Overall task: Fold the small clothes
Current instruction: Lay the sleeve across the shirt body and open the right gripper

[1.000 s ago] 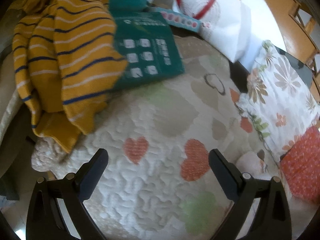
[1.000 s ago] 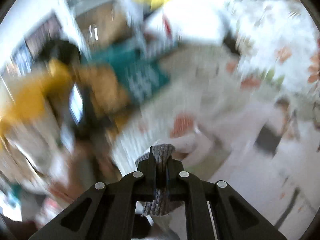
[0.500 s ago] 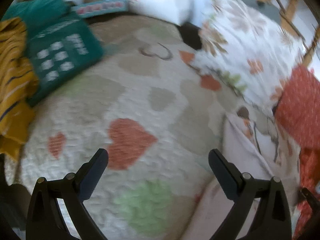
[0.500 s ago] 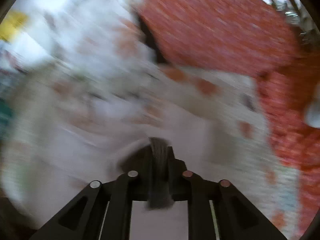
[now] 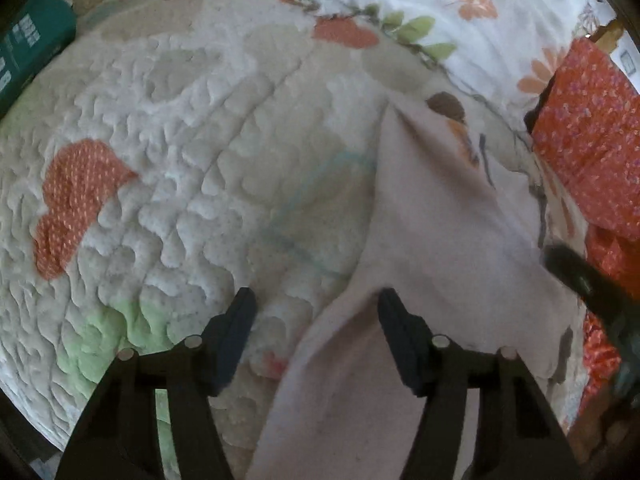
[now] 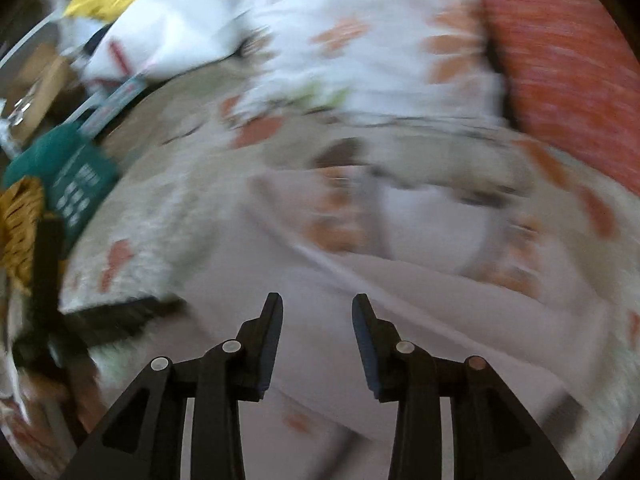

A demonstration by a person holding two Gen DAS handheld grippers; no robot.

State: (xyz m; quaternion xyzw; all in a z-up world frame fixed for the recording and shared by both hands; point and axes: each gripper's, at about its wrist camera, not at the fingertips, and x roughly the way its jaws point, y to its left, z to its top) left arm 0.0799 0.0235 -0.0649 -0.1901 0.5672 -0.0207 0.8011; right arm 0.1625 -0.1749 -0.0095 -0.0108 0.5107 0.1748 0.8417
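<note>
A pale pink small garment (image 5: 432, 240) with an orange and grey print lies on the quilted heart-pattern bedcover (image 5: 160, 160). My left gripper (image 5: 314, 300) is open low over the garment's left edge, the cloth running between its fingers and under the right one. In the blurred right wrist view the same garment (image 6: 360, 280) spreads below my right gripper (image 6: 317, 306), which is open and empty just above it. The right gripper also shows as a dark shape in the left wrist view (image 5: 588, 284) at the garment's right side.
A green box (image 5: 28, 44) lies at the far left, also in the right wrist view (image 6: 76, 184). A floral white pillow (image 5: 460, 8) and a red patterned cloth (image 5: 592, 128) lie behind and right. A yellow striped garment (image 6: 18, 224) sits at the left.
My right gripper was shut on a grey ribbed cuff; now it is open and empty over the garment. My left gripper swung right and down from the yellow garment to the pink one.
</note>
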